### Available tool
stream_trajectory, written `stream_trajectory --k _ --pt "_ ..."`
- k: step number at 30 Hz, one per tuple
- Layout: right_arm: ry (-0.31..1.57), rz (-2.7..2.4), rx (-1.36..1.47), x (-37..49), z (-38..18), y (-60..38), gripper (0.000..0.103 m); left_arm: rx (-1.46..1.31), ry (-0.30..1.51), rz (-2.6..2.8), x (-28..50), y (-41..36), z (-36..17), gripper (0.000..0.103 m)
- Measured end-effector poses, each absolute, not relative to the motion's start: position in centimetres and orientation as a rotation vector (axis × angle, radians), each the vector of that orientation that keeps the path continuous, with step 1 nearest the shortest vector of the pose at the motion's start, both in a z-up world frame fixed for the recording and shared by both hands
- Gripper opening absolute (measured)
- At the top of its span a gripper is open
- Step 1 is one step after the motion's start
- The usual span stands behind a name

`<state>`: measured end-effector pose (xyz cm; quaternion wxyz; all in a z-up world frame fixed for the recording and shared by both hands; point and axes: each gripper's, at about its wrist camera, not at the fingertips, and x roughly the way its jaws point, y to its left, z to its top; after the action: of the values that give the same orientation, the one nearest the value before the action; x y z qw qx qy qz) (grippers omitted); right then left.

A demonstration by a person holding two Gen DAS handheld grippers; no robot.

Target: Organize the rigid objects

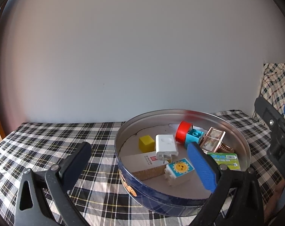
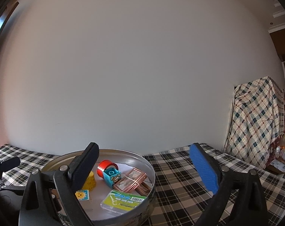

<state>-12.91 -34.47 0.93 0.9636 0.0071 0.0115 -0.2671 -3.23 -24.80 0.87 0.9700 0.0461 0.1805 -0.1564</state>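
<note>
One round tin point(image 1: 242, 146) holds the lot. Inside it: one yellow cube point(image 1: 146, 143), one white charger point(image 1: 166, 146), one red tape roll point(image 1: 182, 133), two toy bricks, one turquoise point(image 1: 193, 136) and one white with a sun point(image 1: 180, 171), one copper-framed box point(image 1: 213, 139), one green floss pack point(image 1: 226, 160), one long white carton point(image 1: 140, 163).

Both wrist views face the wall, close over the tin point(image 1: 182, 203) point(image 2: 150, 186): left at 5 o'clock, right at 7.

I see the round tin point(image 1: 182, 202) holding a yellow cube point(image 1: 146, 142), white charger point(image 1: 166, 146), red tape roll point(image 1: 183, 134) and sun block point(image 1: 180, 171).
</note>
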Motion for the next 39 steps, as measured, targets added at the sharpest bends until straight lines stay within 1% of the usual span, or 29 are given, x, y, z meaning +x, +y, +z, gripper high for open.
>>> stream_trajectory --k 5,17,39 --pt "0.044 -0.526 0.028 -12.7 0.8 -34.7 0.102 0.091 0.367 -0.329 -3.6 -24.7 0.9 0.103" --pt "0.008 -0.515 0.01 -13.4 0.9 -34.0 0.102 0.095 0.38 -0.331 -3.6 -24.8 0.8 0.103" --pt "0.014 -0.495 -0.008 -13.0 0.8 -33.6 0.102 0.08 0.386 -0.309 -3.7 -24.3 0.7 0.103"
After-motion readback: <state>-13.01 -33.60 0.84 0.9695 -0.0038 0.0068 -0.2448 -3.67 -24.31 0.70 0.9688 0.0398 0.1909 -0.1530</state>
